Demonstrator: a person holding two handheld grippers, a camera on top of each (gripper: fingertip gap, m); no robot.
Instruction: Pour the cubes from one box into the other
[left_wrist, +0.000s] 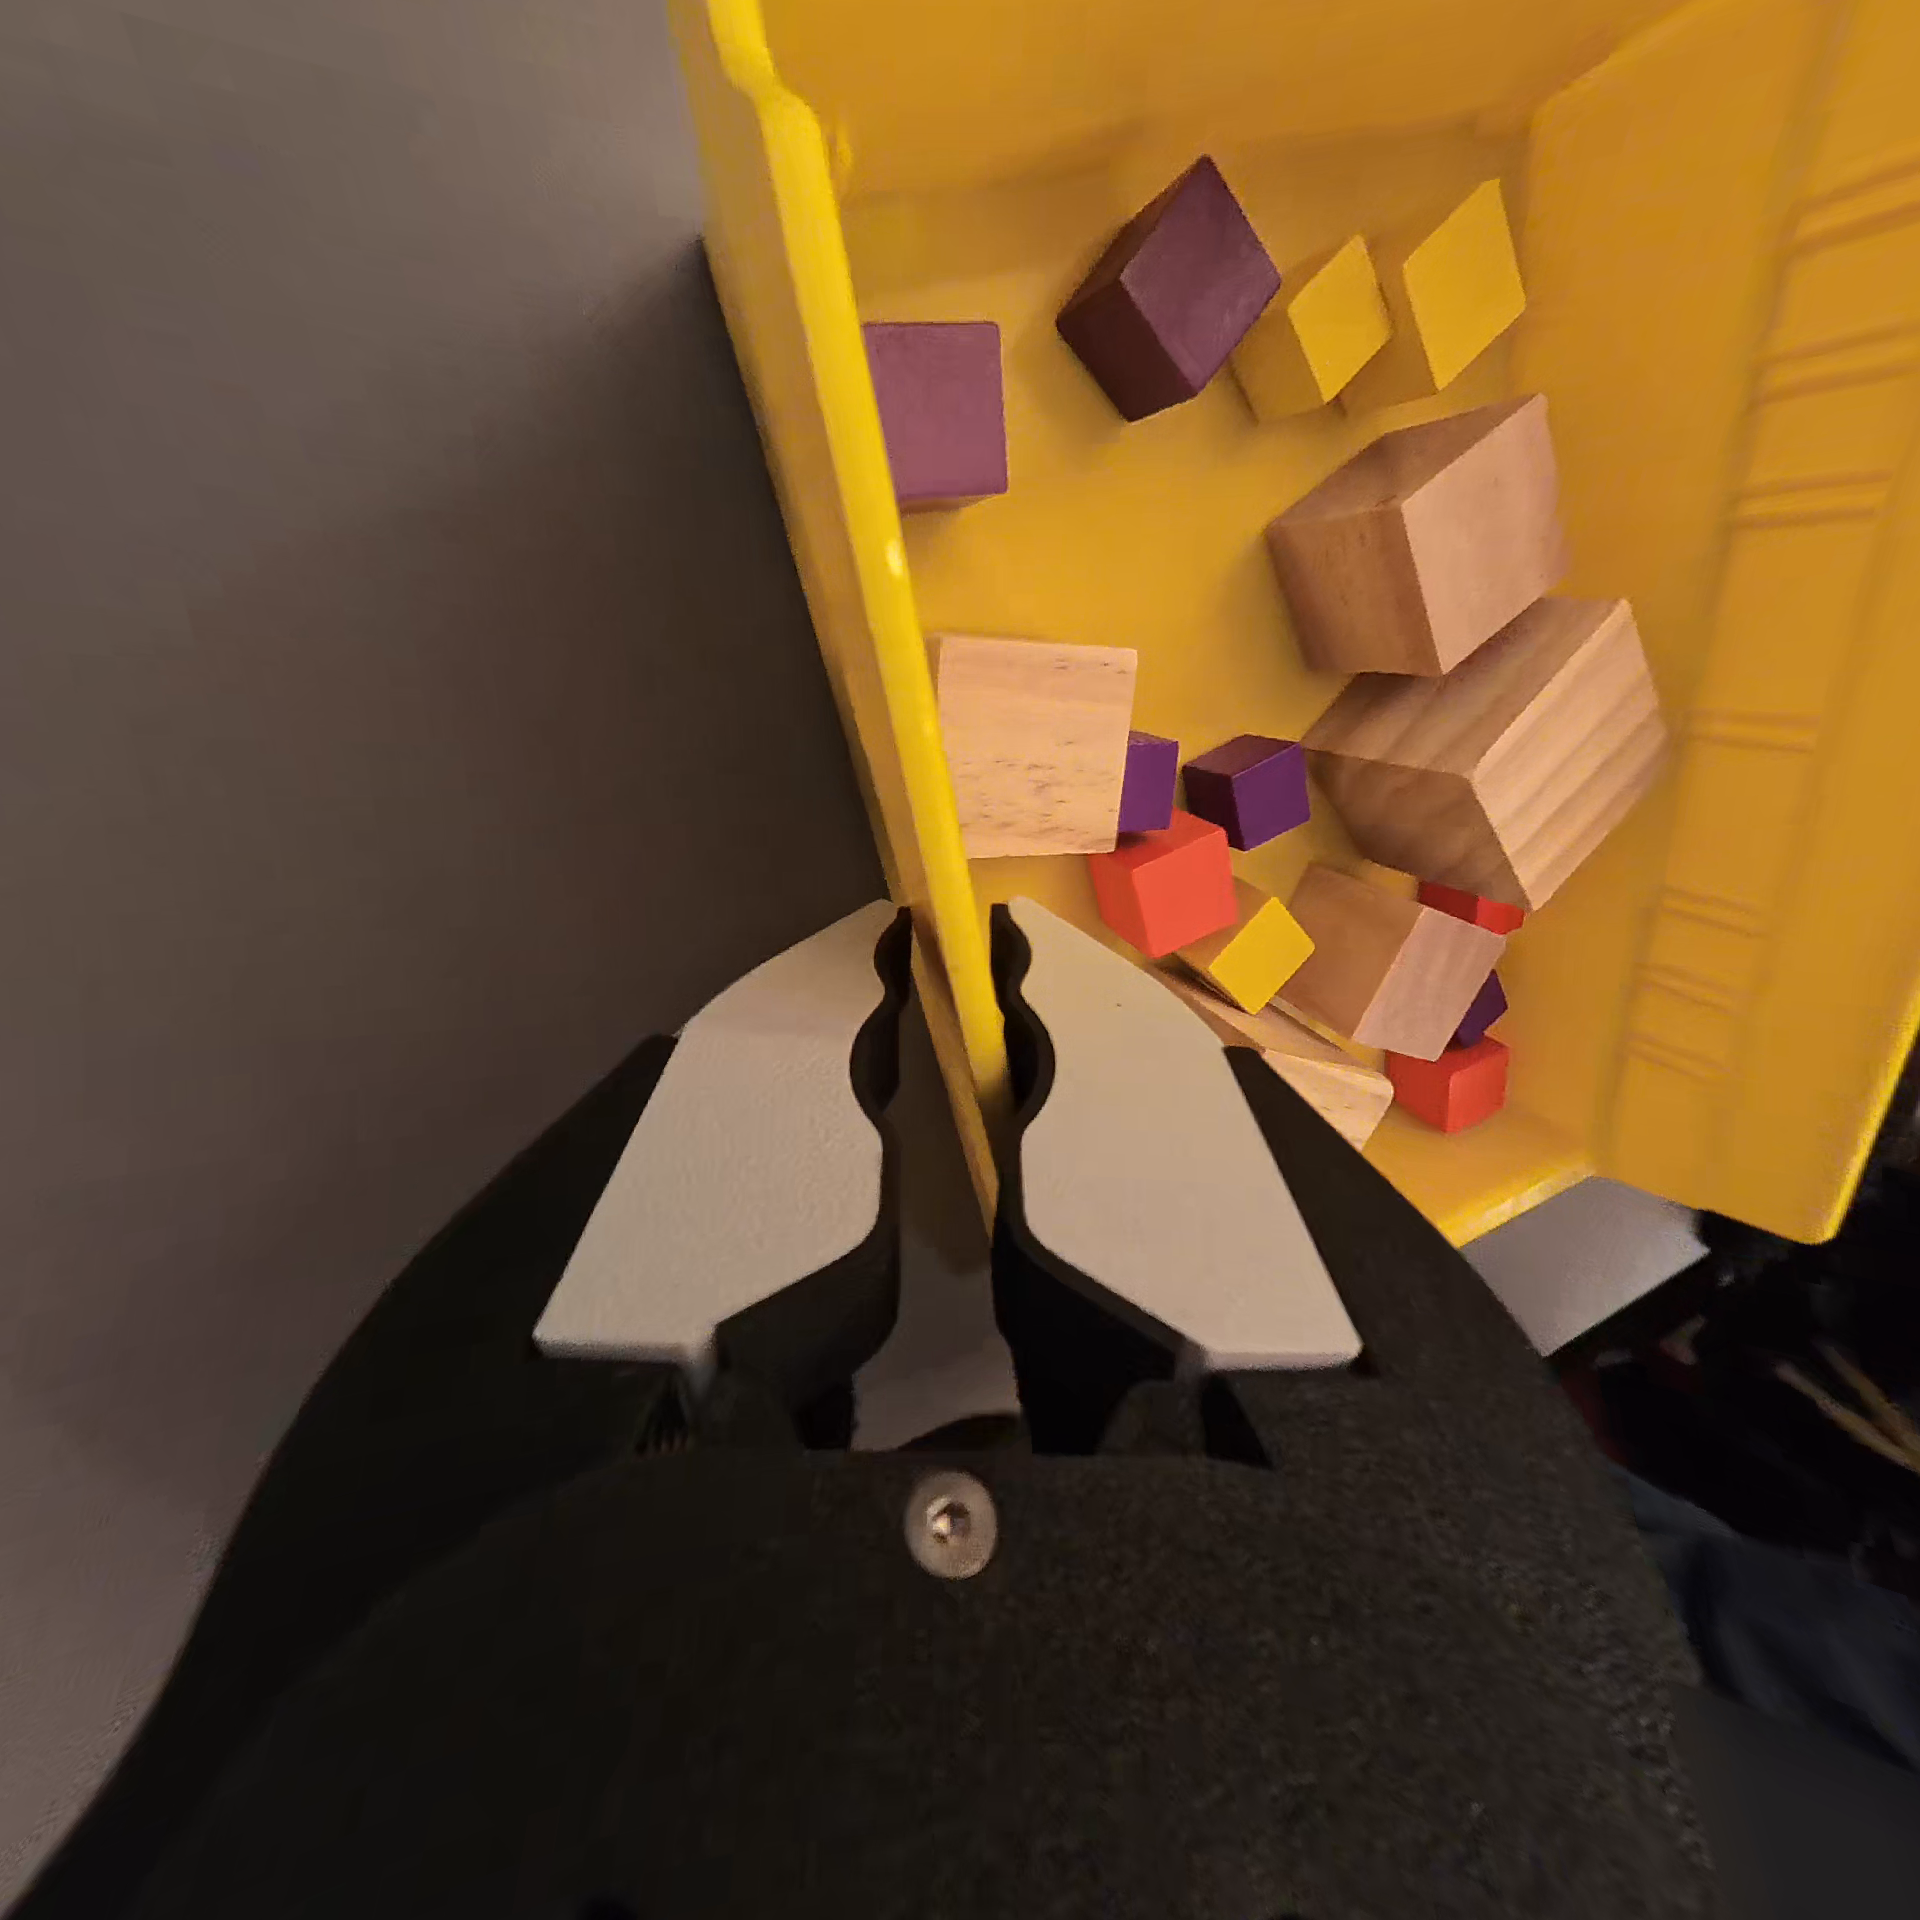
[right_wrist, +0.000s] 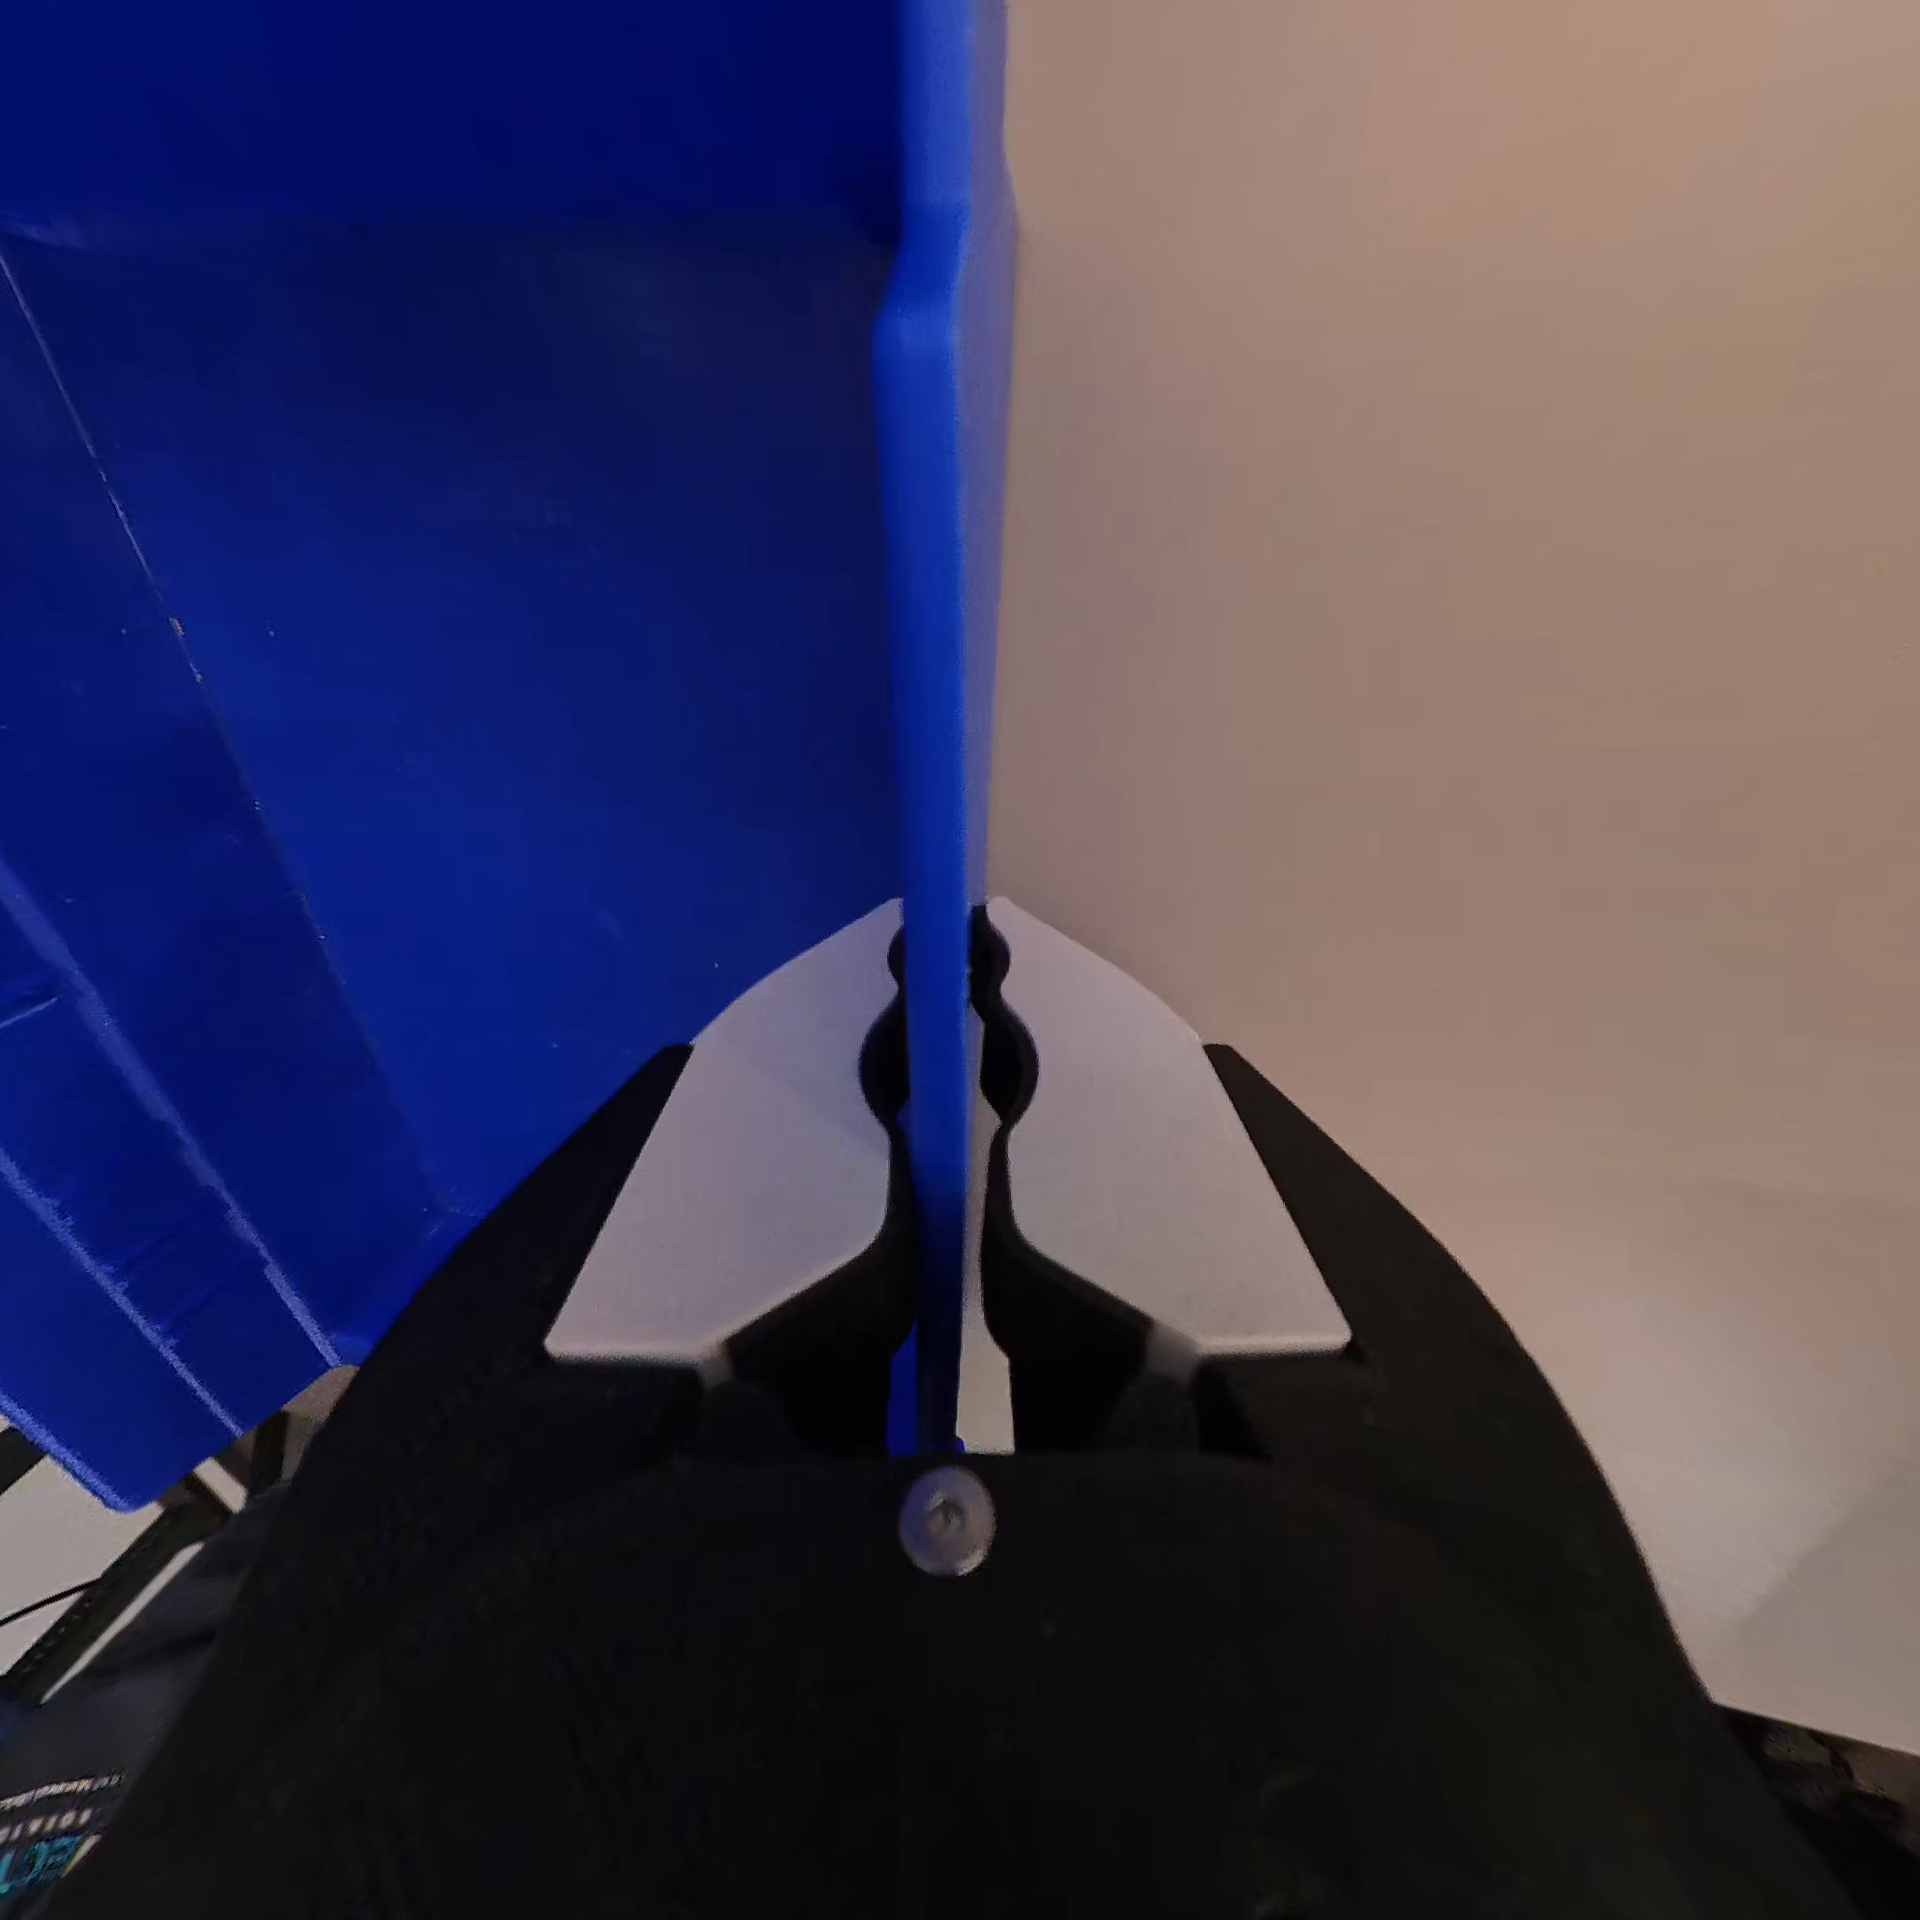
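- The left claw (left_wrist: 951, 920) is clamped on the side wall of the yellow box (left_wrist: 1164, 582), one finger outside the wall and one inside.
- Just inside that wall, nearest the claw, lie a small orange cube (left_wrist: 1169, 894), a small yellow cube (left_wrist: 1260, 954) and another orange cube (left_wrist: 1449, 1086) by the box's near corner.
- Beyond these, several plain wooden cubes crowd together: one (left_wrist: 1029, 743) against the gripped wall, and two larger ones (left_wrist: 1496, 748) (left_wrist: 1423, 535) stacked nearer the opposite wall.
- Small purple cubes (left_wrist: 1247, 790) sit between the wooden ones.
- Farther along the yellow box, a purple cube (left_wrist: 940, 410) touches the gripped wall, a darker purple cube (left_wrist: 1169, 286) lies beside it, then two yellow cubes (left_wrist: 1314, 327).
- The right claw (right_wrist: 940, 920) is clamped on the side wall of the blue box (right_wrist: 468, 675), whose wall edge runs between its fingers.
- What can be seen of the blue box's inside looks bare, though much of it is out of frame.
- A pale, plain surface (right_wrist: 1455, 623) lies behind the blue box; whether it is a tabletop or a wall is unclear.
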